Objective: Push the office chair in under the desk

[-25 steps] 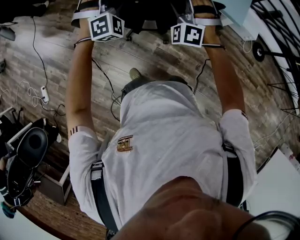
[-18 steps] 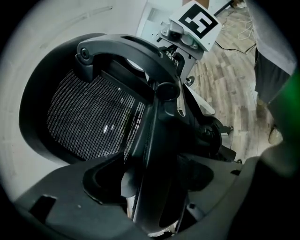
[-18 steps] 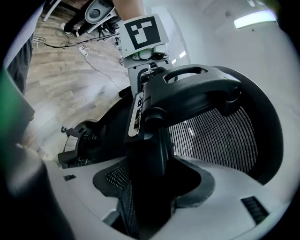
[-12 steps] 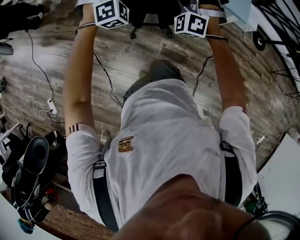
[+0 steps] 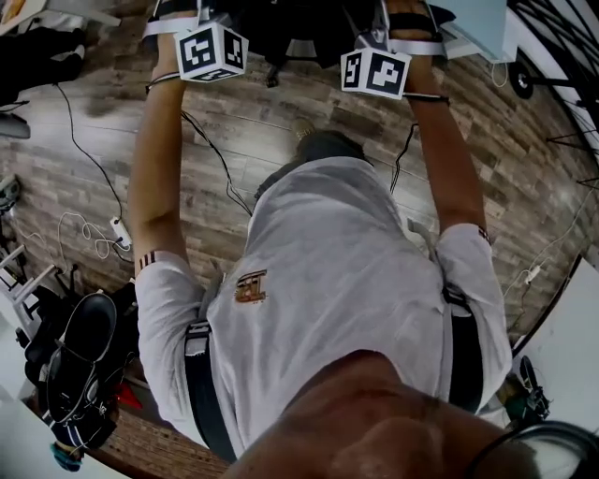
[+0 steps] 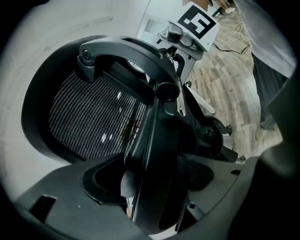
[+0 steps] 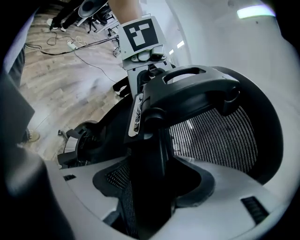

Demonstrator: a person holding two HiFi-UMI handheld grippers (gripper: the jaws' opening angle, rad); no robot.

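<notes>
Both tools are closed tight on the office chair [image 6: 89, 117]. The left tool [image 6: 149, 194] is clamped on one dark edge of the backrest frame, with the mesh spread across the left of that view. The right tool [image 7: 149, 187] is clamped on the other edge, with the mesh at the right. No free gap is seen at either pair of jaws.

In the head view both arms are stretched to the top of the frame, where the chair is seen only as a dark bulk at top centre.

Against a second ago, the wooden floor [image 5: 281, 122] has slid down the frame. The power strip [image 5: 119, 231] at the left has dropped lower and further right. From this a step forward is judged, with the chair rolled ahead, so the push is under way.

At the upper right corner a pale slab [image 5: 473, 19] is taken to be the tabletop. How far the seat has gone beneath it cannot be told.
</notes>
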